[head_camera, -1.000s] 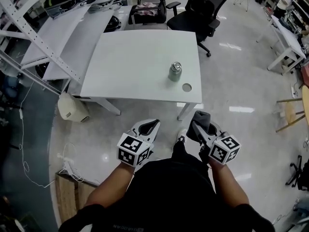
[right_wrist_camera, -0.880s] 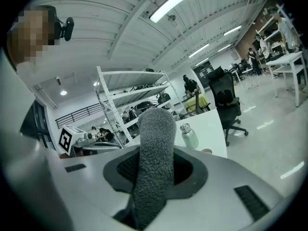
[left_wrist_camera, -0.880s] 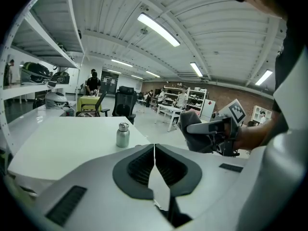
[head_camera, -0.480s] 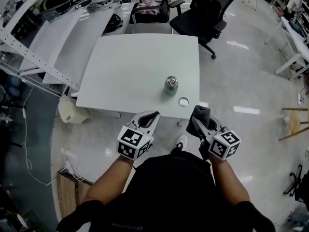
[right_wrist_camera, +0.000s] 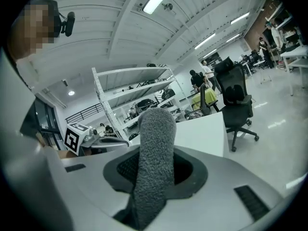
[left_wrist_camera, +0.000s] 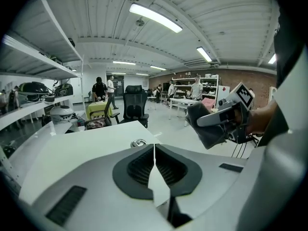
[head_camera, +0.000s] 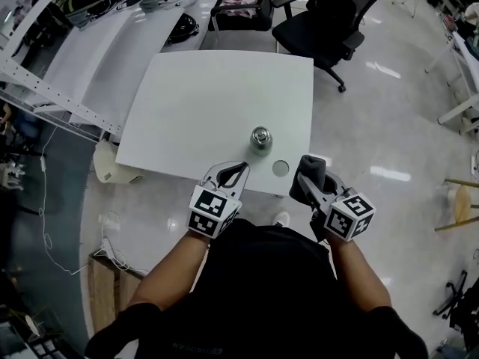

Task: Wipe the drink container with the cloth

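White desk (head_camera: 194, 96) in an open workshop lies nearer the person than 1 second ago, its metal drink container (head_camera: 260, 137) at 12 o'clock, almost within reach of the clenched, empty jaws of the left gripper (head_camera: 240, 168) and of the right gripper (head_camera: 302, 182), whose jaws grasp the grey cloth (head_camera: 313, 170), so wiping looks about to begin; no label is readable.

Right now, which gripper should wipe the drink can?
Right. The right gripper clamps the grey cloth; the left gripper is shut and empty, so it could at most steady the drink can.
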`<state>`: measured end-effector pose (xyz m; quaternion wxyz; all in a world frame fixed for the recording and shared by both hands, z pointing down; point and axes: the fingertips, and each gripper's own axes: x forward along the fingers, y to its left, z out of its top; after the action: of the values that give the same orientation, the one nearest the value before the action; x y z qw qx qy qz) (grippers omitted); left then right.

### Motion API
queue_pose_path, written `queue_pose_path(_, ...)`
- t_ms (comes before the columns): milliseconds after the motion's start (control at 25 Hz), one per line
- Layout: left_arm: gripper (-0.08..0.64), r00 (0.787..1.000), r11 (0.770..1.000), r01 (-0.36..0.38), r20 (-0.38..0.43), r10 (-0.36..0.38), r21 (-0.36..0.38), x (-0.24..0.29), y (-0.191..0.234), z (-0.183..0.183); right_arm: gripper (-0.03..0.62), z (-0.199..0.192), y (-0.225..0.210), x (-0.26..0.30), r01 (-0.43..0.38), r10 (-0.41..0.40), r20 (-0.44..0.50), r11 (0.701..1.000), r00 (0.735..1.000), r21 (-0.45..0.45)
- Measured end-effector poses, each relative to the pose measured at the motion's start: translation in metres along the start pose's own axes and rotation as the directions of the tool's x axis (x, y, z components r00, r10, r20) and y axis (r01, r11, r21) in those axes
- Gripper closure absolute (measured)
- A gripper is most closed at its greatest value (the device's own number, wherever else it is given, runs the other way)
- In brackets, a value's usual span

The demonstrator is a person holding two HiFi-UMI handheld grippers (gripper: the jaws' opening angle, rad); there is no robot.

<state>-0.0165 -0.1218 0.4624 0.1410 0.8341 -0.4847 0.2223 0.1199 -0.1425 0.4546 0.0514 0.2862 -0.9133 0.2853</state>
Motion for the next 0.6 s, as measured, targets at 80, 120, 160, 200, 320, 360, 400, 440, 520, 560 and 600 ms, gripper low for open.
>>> queue_pose_path(80, 0.541, 1.0, 1.0, -0.018, -0.011, 0.018, 0.015, 0.004, 0.007, 0.0, 0.485, -0.002, -0.003, 0.009, -0.009, 0.009, -0.015, 1.0, 1.0, 0.009)
queue_pose_path(120, 0.54, 0.999, 0.999, -0.022, -0.022, 0.023, 0.027, 0.006, 0.01, -0.002, 0.485, -0.003, -0.003, 0.013, -0.013, 0.013, -0.021, 1.0, 1.0, 0.015)
queue_pose_path(160, 0.54, 0.999, 0.999, -0.022, -0.035, 0.023, 0.042, 0.008, 0.014, -0.005, 0.485, -0.004, -0.003, 0.017, -0.015, 0.016, -0.025, 1.0, 1.0, 0.02)
queue_pose_path(200, 0.54, 0.999, 0.998, -0.018, -0.043, 0.021, 0.059, 0.01, 0.017, -0.007, 0.485, -0.004, -0.003, 0.021, -0.016, 0.016, -0.028, 1.0, 0.999, 0.022)
queue_pose_path(320, 0.54, 1.0, 0.995, -0.005, -0.028, 0.008, 0.102, 0.016, 0.031, -0.004, 0.485, -0.003, -0.006, 0.033, 0.002, -0.001, -0.03, 1.0, 1.0, 0.024)
queue_pose_path(360, 0.54, 1.0, 0.994, 0.003, -0.016, -0.001, 0.11, 0.018, 0.035, -0.001, 0.485, -0.002, -0.007, 0.037, 0.012, -0.012, -0.026, 1.0, 1.0, 0.027)
queue_pose_path(400, 0.54, 1.0, 0.993, 0.015, -0.006, -0.014, 0.117, 0.02, 0.039, 0.001, 0.485, 0.001, -0.008, 0.042, 0.023, -0.023, -0.021, 0.999, 1.0, 0.032)
queue_pose_path(440, 0.54, 1.0, 0.992, 0.029, -0.002, -0.03, 0.125, 0.022, 0.043, 0.004, 0.485, 0.004, -0.009, 0.046, 0.034, -0.034, -0.014, 0.999, 0.999, 0.037)
queue_pose_path(520, 0.527, 0.997, 0.987, 0.071, -0.007, -0.07, 0.144, 0.031, 0.049, 0.005, 0.485, 0.011, -0.008, 0.054, 0.055, -0.056, 0.002, 0.997, 0.998, 0.046)
queue_pose_path(560, 0.494, 0.995, 0.983, 0.095, -0.016, -0.094, 0.158, 0.036, 0.051, 0.004, 0.485, 0.014, -0.007, 0.058, 0.064, -0.065, 0.009, 0.997, 0.998, 0.047)
queue_pose_path(600, 0.458, 0.993, 0.977, 0.119, -0.028, -0.116, 0.175, 0.041, 0.054, 0.002, 0.485, 0.016, -0.005, 0.062, 0.073, -0.073, 0.013, 0.996, 0.997, 0.045)
